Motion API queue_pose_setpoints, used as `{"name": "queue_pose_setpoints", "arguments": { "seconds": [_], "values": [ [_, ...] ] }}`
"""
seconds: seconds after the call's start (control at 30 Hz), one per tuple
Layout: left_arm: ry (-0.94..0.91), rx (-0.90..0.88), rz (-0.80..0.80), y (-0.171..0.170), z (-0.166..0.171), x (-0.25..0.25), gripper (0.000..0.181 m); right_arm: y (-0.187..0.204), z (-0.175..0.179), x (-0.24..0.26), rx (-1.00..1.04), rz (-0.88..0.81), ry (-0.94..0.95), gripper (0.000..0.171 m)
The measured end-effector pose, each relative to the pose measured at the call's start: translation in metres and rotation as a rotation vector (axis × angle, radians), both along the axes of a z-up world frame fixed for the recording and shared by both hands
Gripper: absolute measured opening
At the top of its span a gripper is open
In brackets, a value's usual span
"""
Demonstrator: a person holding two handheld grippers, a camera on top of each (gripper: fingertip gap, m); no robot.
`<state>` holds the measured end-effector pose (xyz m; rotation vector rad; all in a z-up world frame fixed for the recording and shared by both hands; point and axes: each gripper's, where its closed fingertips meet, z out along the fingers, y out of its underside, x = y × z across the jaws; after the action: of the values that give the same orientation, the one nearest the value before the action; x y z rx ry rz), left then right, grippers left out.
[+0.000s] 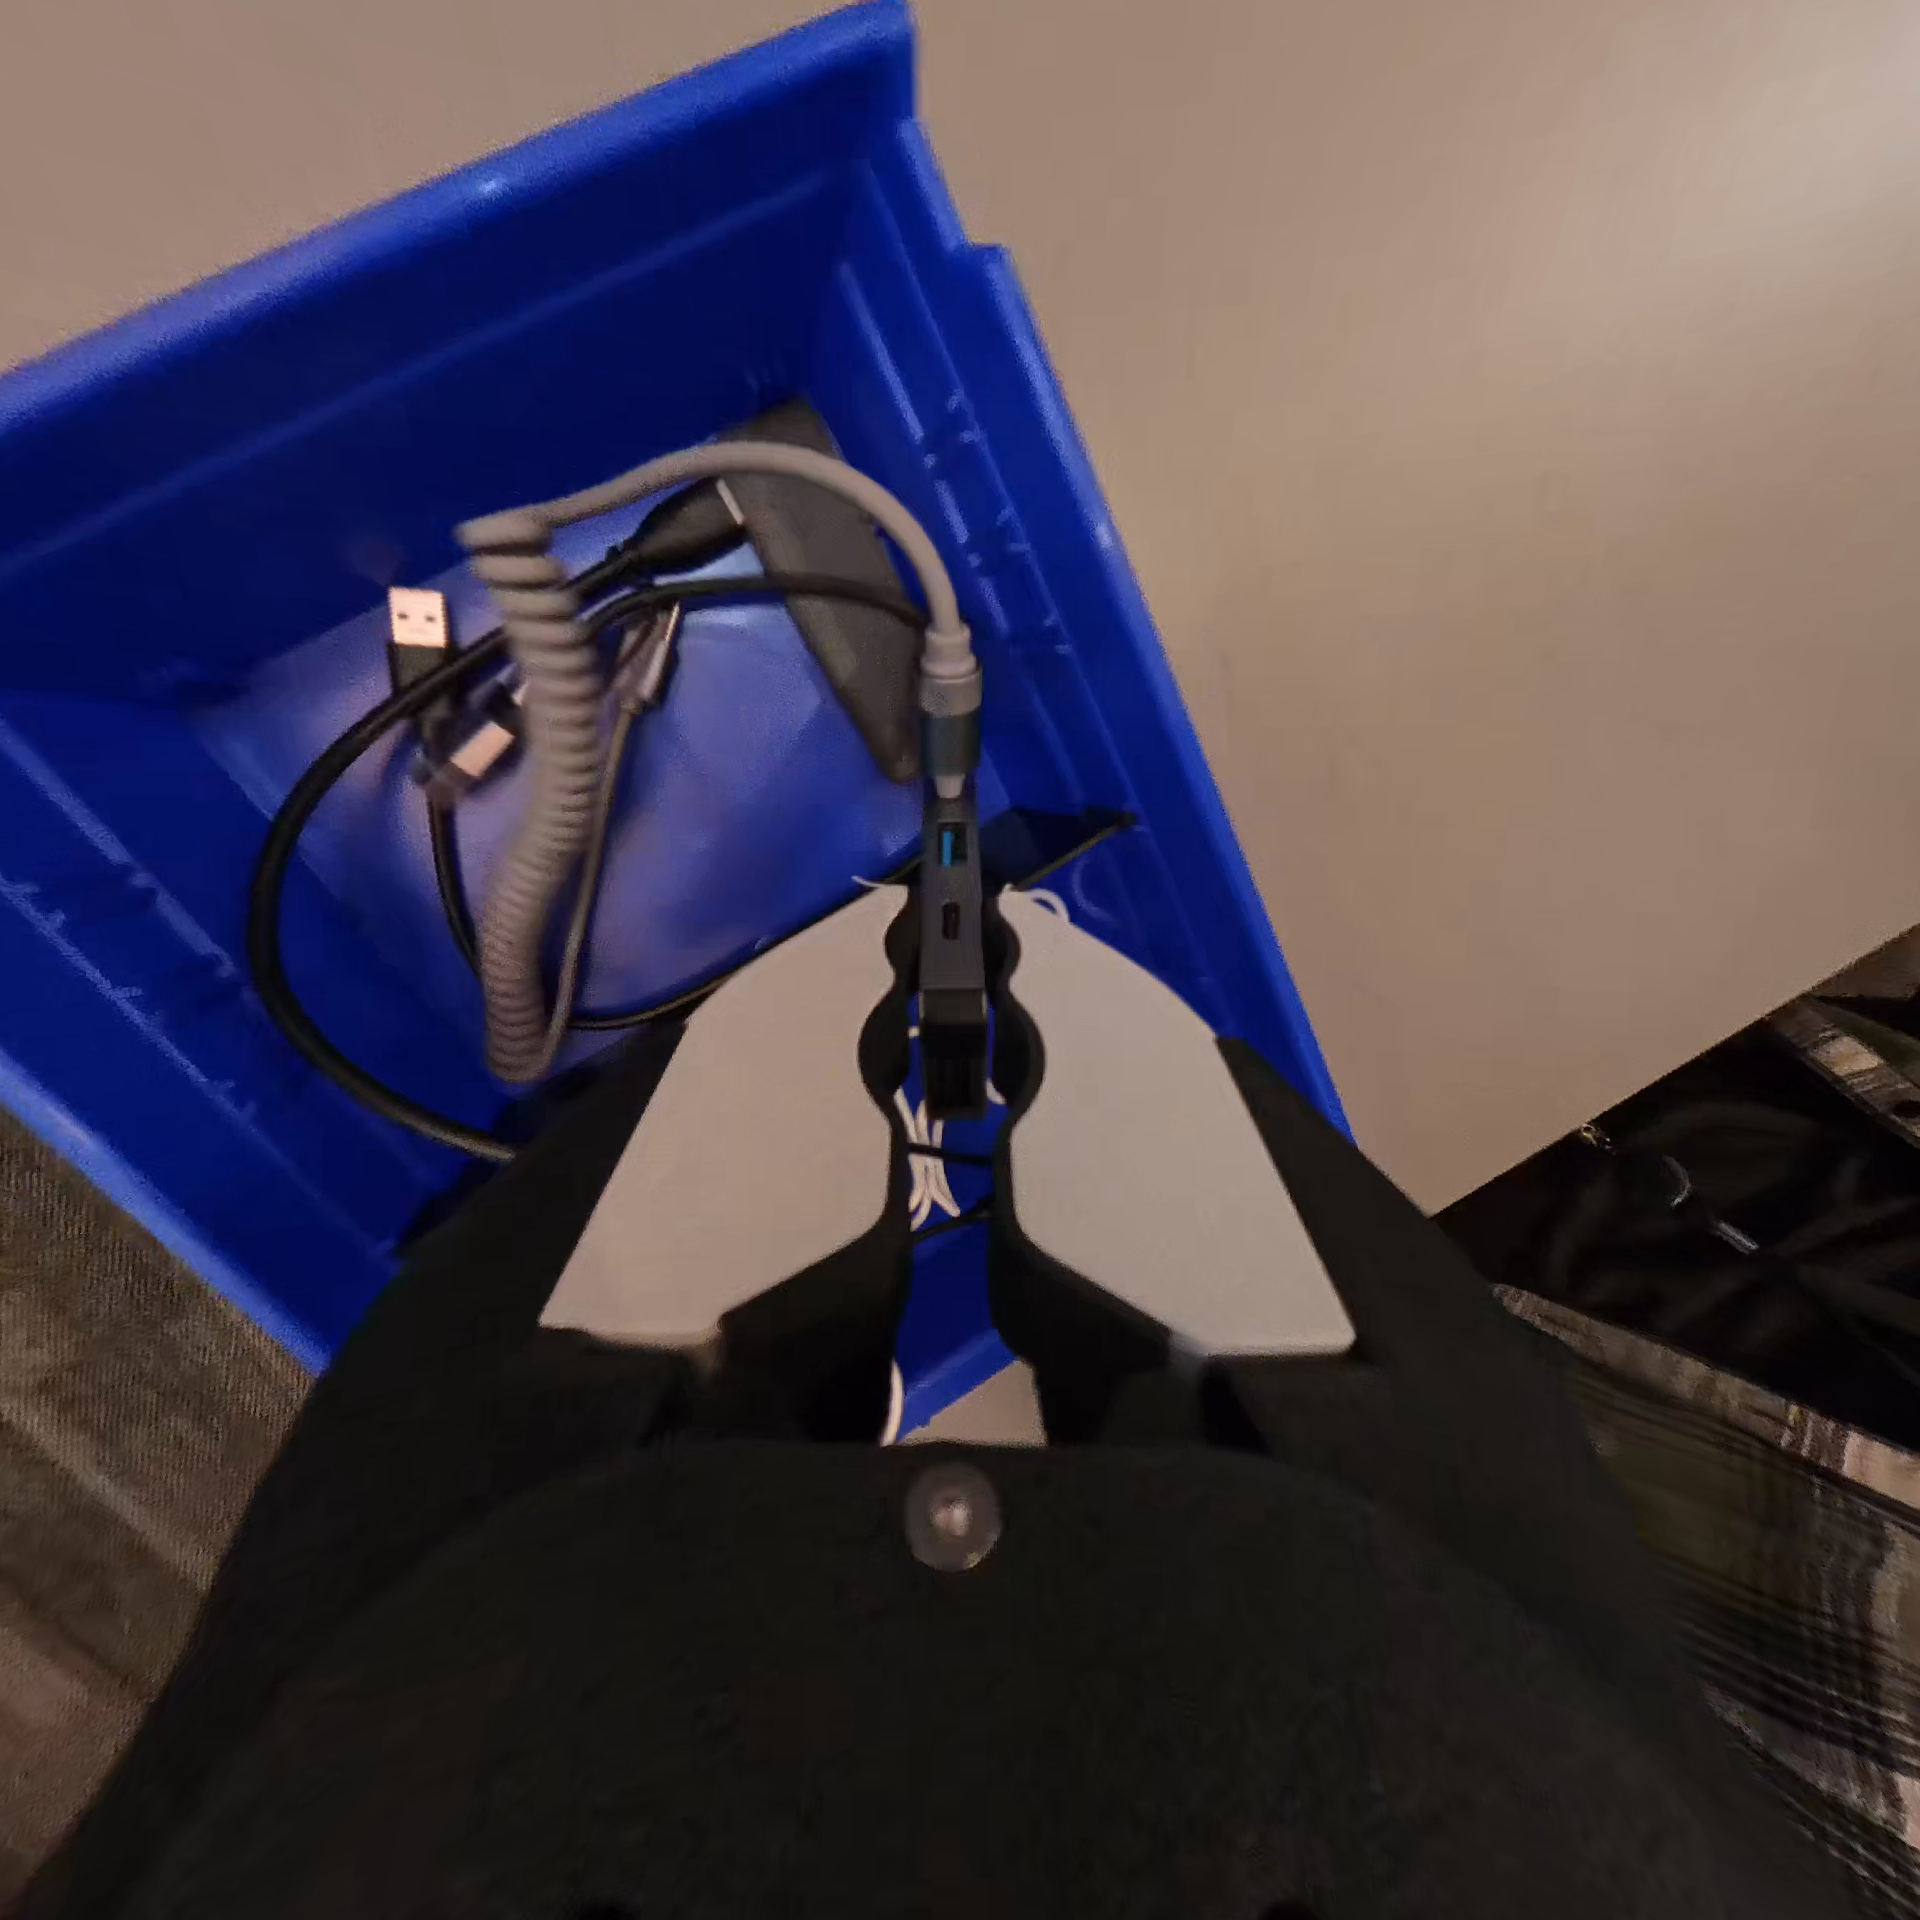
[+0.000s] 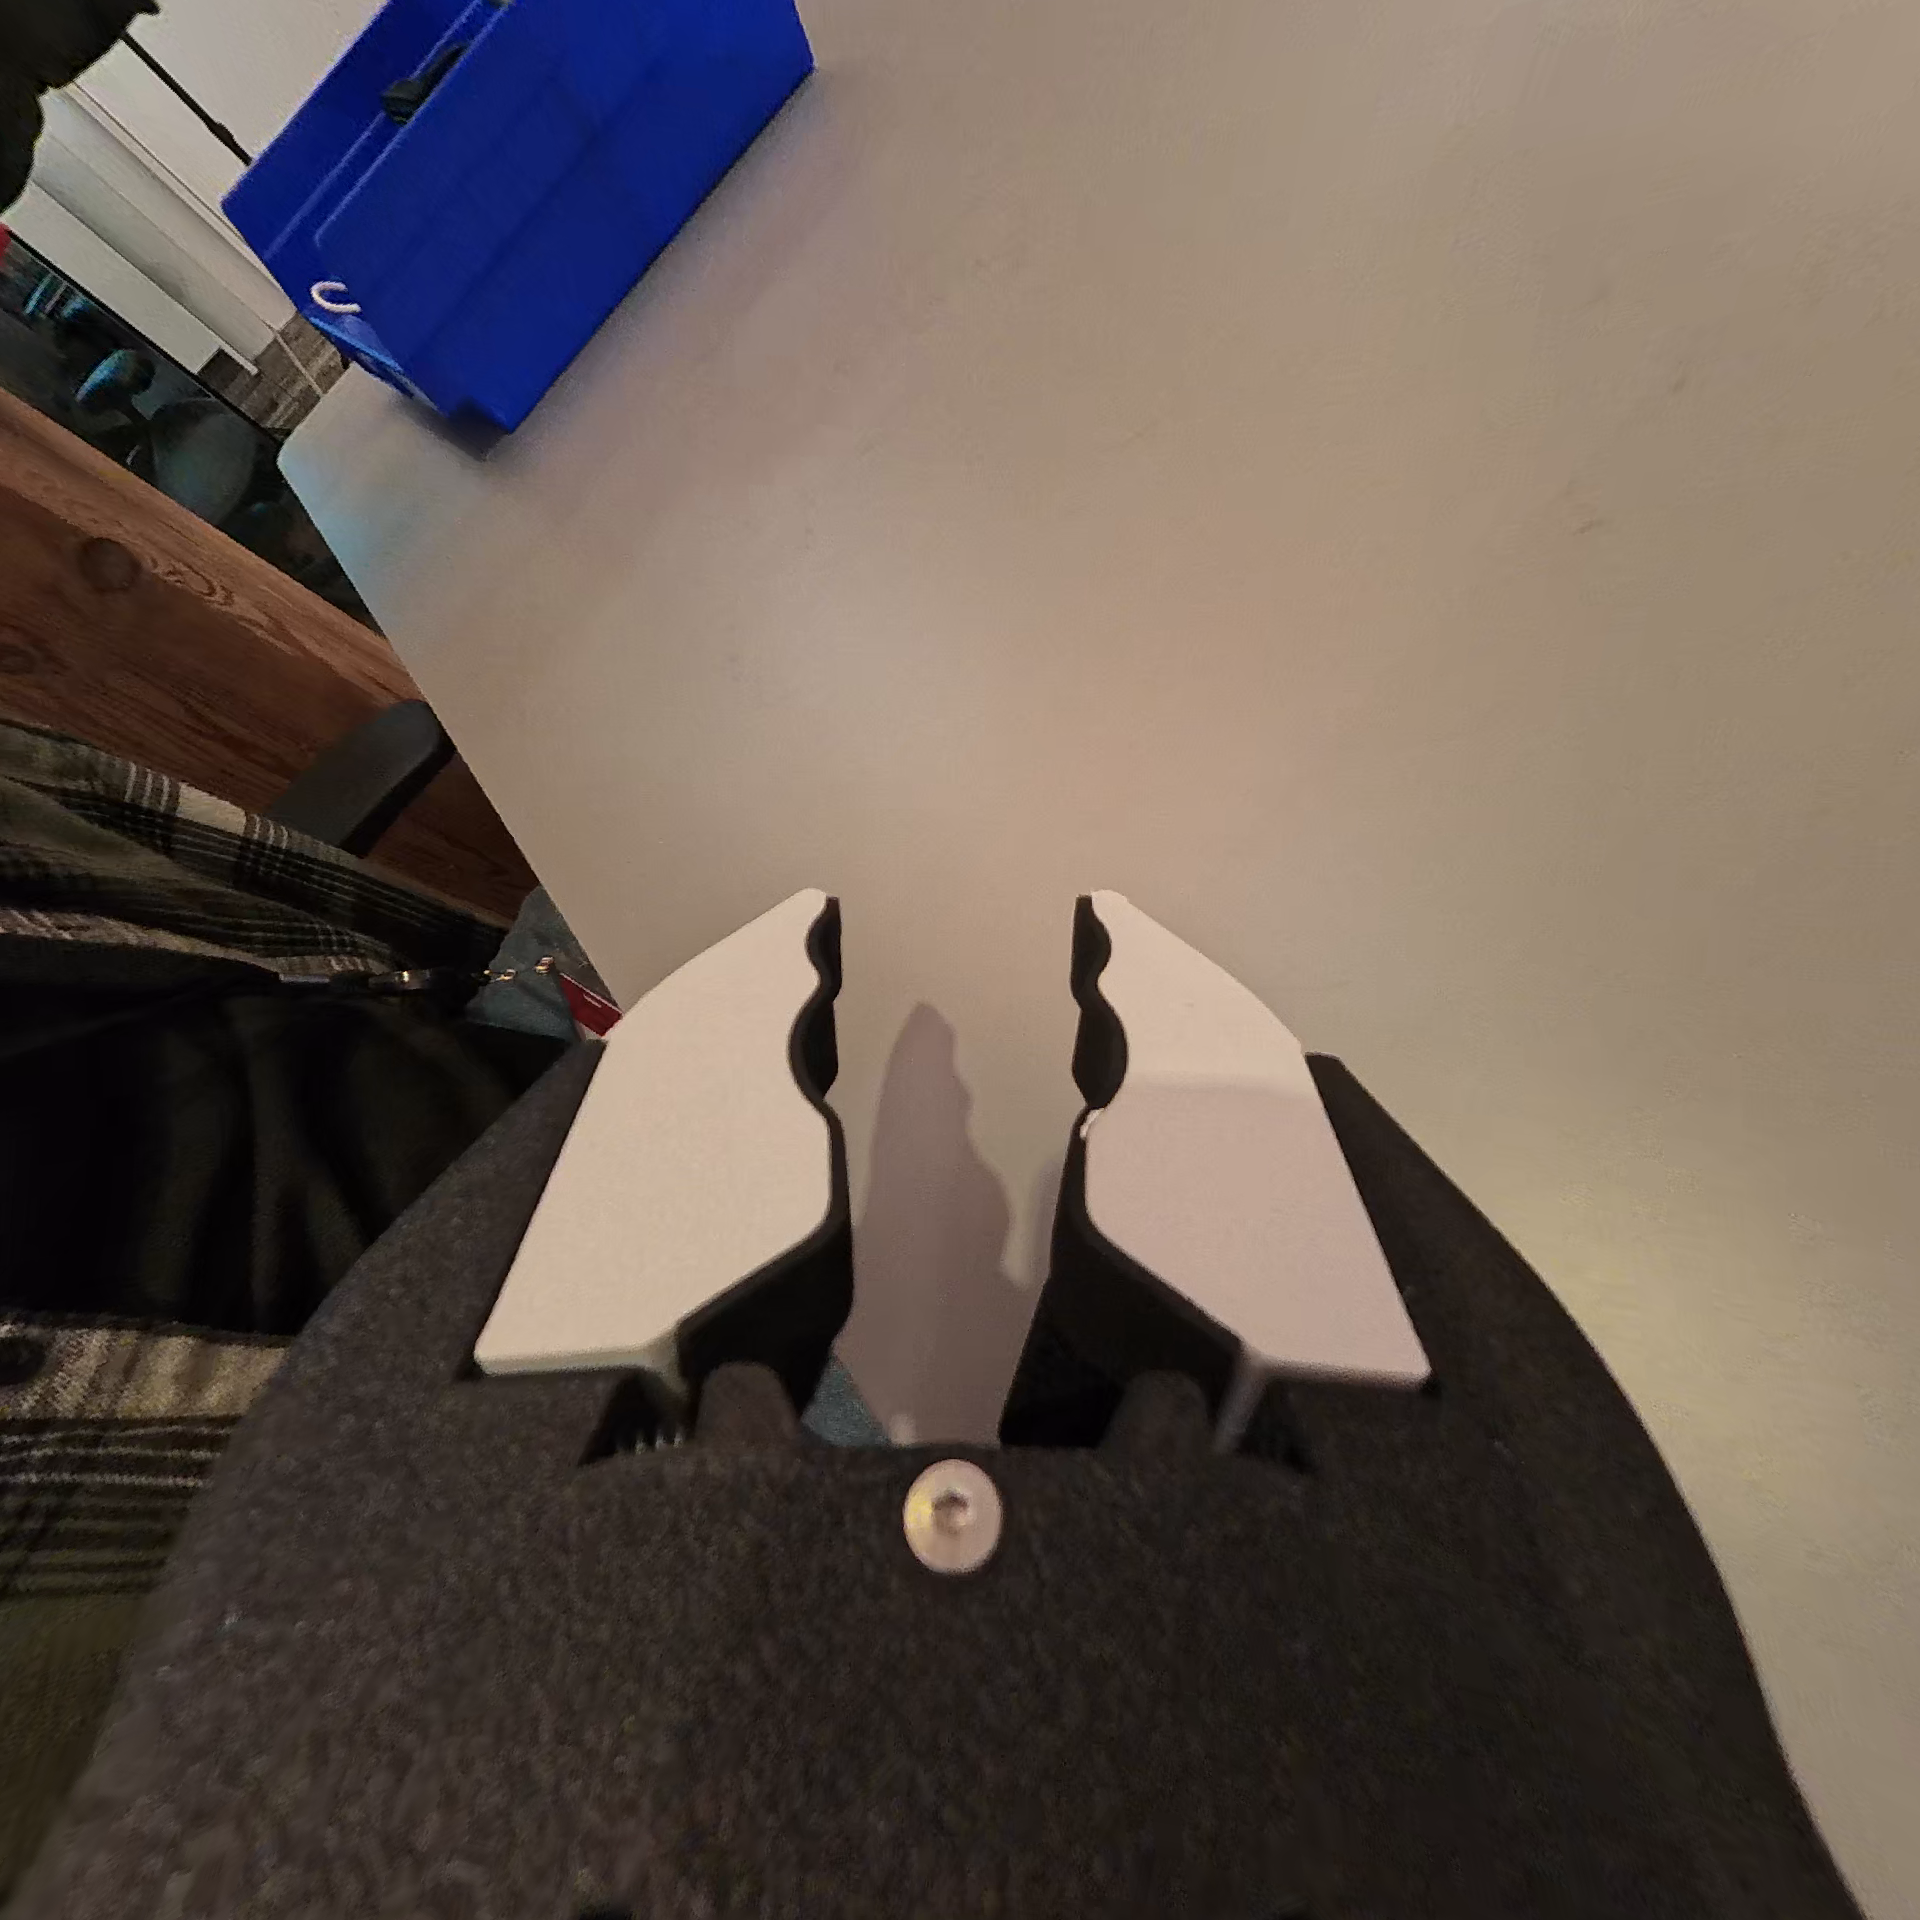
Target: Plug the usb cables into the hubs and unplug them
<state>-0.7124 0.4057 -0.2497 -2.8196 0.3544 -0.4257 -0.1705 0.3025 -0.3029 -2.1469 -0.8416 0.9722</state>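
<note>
In the left wrist view my left gripper is shut on a slim dark grey USB hub, held over the blue bin. A grey coiled cable is plugged into the hub's far end by its metal connector and hangs down into the bin. Black USB cables with a silver plug and another dark hub lie in the bin. In the right wrist view my right gripper is open and empty above the bare table. The blue bin stands far off at the upper left.
The white table lies right of the bin. White cord shows under my left fingers. A wooden surface, plaid cloth and a dark bag lie beyond the table's edge. Left tips to right tips: about 55 centimetres.
</note>
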Motion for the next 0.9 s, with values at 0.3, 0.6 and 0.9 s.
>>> {"name": "queue_pose_setpoints", "arguments": {
  "seconds": [0.3,0.6,0.9],
  "values": [
    [-0.020,0.101,-0.006,-0.003,0.012,0.002,0.010,-0.006,0.000,-0.009,-0.002,0.022,0.007,0.041],
    [-0.026,0.335,-0.043,-0.014,0.092,0.003,0.009,-0.003,0.011,-0.024,0.021,0.069,0.052,0.043],
    [-0.031,0.521,-0.289,-0.042,0.191,0.096,0.010,0.015,0.095,-0.067,0.206,0.265,0.047,0.050]
  ]
}}
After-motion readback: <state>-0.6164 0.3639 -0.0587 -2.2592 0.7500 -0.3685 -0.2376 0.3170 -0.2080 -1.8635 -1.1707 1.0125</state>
